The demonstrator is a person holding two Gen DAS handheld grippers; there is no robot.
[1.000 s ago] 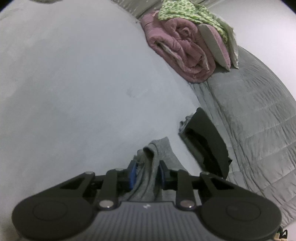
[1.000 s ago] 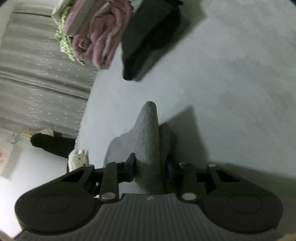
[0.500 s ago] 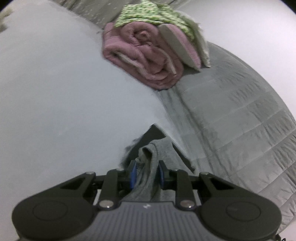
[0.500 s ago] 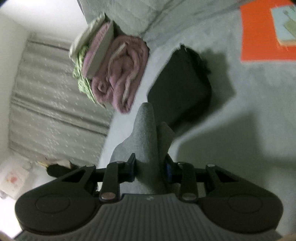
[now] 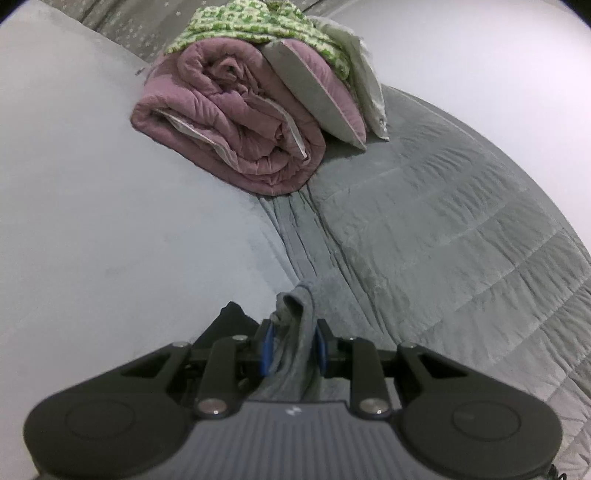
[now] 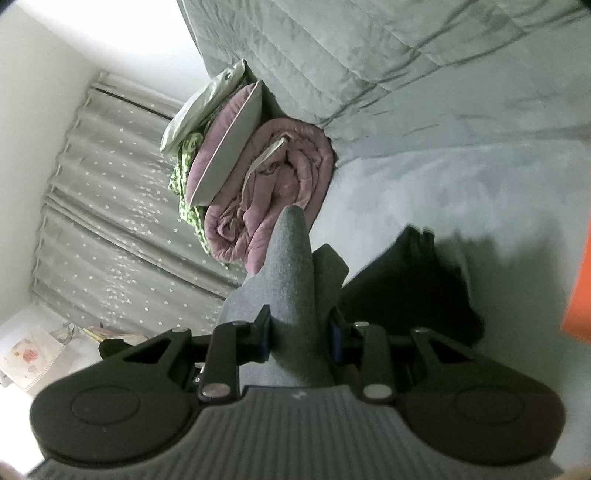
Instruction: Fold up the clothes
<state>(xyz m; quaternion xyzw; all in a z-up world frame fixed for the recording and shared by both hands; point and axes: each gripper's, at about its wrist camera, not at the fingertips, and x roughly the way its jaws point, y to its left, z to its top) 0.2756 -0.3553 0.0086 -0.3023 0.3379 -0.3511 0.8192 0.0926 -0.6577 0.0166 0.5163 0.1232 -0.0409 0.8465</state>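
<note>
A grey garment [image 5: 293,332] is pinched between the blue pads of my left gripper [image 5: 292,345], which is shut on a bunched fold of it. In the right wrist view the same grey garment [image 6: 291,280] stands up in a tall cone between the fingers of my right gripper [image 6: 300,334], also shut on it. A black garment [image 6: 410,284] lies on the pale grey bed sheet [image 6: 461,177] just beyond the right gripper. A corner of the black garment [image 5: 232,317] shows left of my left gripper.
A rolled pink quilt [image 5: 236,133] with a pillow [image 5: 314,92] and green patterned cloth [image 5: 240,18] on top lies at the far side. A grey quilted blanket [image 5: 443,221] covers the right. A starred curtain [image 6: 110,221] hangs behind. An orange sheet [image 6: 580,291] shows at the right edge.
Both grippers have carried the grey garment forward and upward toward the pink quilt. The black garment has dropped from beside the left gripper to under it.
</note>
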